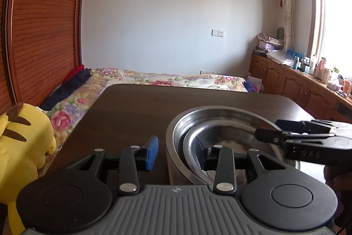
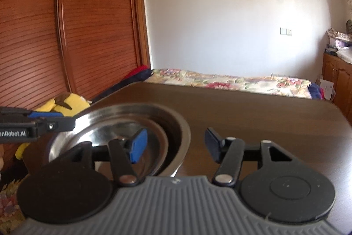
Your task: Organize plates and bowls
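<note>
While facing a slatted wooden wardrobe (image 1: pixel 44 25) on the left and a bed (image 1: pixel 154 78) with a flowered cover along the far wall, looks across a dark brown worktop (image 1: pixel 132 107) in both wrist views. Beside the worktop's left edge, a yellow plush toy (image 1: pixel 22 147).

On the worktop, toward its near side, a large steel bowl (image 1: pixel 173 136). Nested inside it, a smaller and shallower steel dish (image 1: pixel 220 133). Cannot tell whether the dish lies flat or tilted.

Left gripper (image 1: pixel 179 154) low at the bowl's left side, jaws released and spread wide, grasping nothing. Straddles the bowl wall: blue-padded finger (image 1: pixel 151 153) outside over the worktop, the other finger inside above the dish.

Right gripper (image 2: pixel 176 147) at the bowl's right side, jaws likewise spread and empty. Blue-padded finger (image 2: pixel 137 147) inside over the dish, the other outside over bare worktop.

From each wrist view, the other gripper's tip close by the dish's rim. Cannot tell whether touching it.
</note>
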`<state>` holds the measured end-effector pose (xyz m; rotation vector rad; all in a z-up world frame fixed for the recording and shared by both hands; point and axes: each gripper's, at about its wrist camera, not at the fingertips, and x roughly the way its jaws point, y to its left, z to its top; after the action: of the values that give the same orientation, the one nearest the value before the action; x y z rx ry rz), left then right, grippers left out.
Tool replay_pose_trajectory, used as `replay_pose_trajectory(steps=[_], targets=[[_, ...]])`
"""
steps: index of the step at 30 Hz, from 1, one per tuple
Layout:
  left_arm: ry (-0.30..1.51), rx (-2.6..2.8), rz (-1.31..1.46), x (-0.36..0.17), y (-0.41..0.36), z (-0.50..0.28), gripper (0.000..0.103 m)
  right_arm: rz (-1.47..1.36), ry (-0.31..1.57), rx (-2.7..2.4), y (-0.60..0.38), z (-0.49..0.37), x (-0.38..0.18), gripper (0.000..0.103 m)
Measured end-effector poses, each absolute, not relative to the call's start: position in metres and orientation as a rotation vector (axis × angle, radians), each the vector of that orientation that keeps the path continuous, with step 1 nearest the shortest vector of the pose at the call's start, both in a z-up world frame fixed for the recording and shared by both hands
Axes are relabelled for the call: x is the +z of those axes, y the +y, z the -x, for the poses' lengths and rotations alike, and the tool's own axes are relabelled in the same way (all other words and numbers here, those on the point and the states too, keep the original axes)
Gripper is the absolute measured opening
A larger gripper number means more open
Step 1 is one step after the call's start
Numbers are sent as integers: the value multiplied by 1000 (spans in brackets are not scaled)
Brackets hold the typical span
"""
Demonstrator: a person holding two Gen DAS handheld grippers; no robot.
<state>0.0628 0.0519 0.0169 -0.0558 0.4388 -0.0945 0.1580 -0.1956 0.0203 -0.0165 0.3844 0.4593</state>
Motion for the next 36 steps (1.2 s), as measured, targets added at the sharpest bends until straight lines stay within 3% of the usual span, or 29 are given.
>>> replay_pose_trajectory(steps=[5,7,10,14,18,21,24,36], targets=[[405,-100,40,26,47,-55,55,21,342,455,-204,-145,34,61],[392,-105,36,30,45,-51,60,30,319,446,-207,-137,38,69],[374,-111,31,34,41,-47,68,35,300,436,-210,-129,44,73],[336,-109,14,40,37,-39,86,15,281,422,-220,-118,47,84],[309,-111,1,46,31,-33,95,-2,269,396,-229,-112,52,85],[288,-115,-7,50,27,-29,101,-17,251,380,-235,-108,56,94],[273,-112,-16,55,22,-26,103,-19,226,353,-240,-105,59,103],[259,-61,-28,66,12,-19,103,-23,216,268,-244,-101,61,103]])
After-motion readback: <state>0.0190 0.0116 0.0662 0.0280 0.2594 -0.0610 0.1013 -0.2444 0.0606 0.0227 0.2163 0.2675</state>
